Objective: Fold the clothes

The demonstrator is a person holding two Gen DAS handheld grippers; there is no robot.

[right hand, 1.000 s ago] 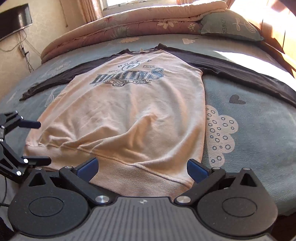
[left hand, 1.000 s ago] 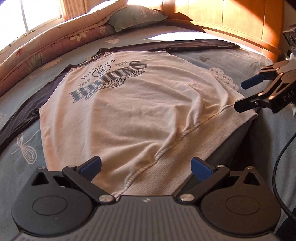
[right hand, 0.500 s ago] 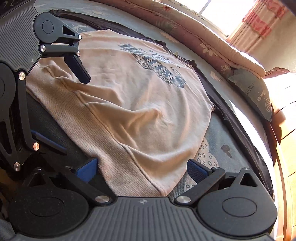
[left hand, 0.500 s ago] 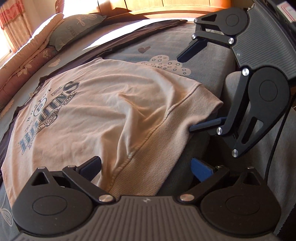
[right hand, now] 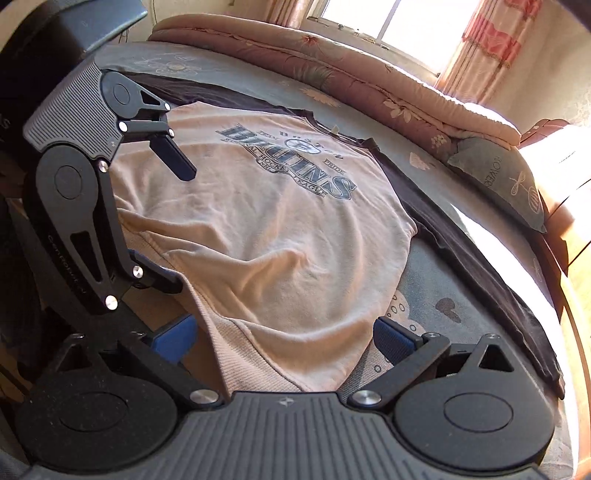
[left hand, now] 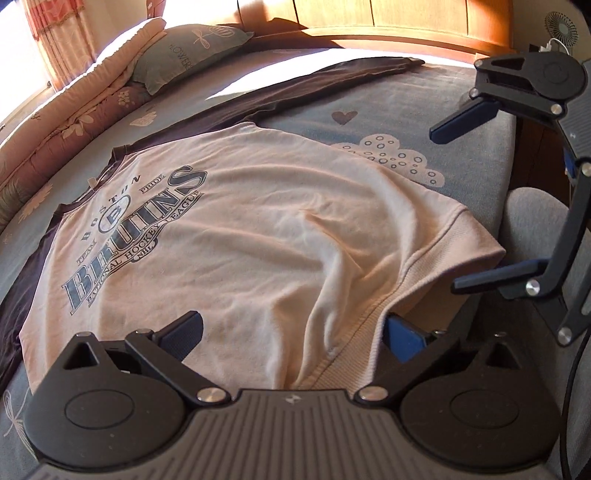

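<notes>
The shirt [left hand: 258, 236] is soft cloth with a bumpy ribbed hem. Beyond it, the headboard [left hand: 369, 22] is shiny wood. Both grippers are matt black plastic.

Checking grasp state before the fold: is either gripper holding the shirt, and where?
Nothing held. Left gripper and right gripper are both open, straddling the ribbed hem of the sweatshirt.

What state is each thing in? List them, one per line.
Sweatshirt: spread face up on the bed, sleeves out, hem rumpled and lifted at the bed edge.
Left hand-held gripper: open, straddling the hem.
Right hand-held gripper: open, hem between its fingers.
Quilt: folded along the far side.
Pillow: lying flat, undisturbed.
</notes>
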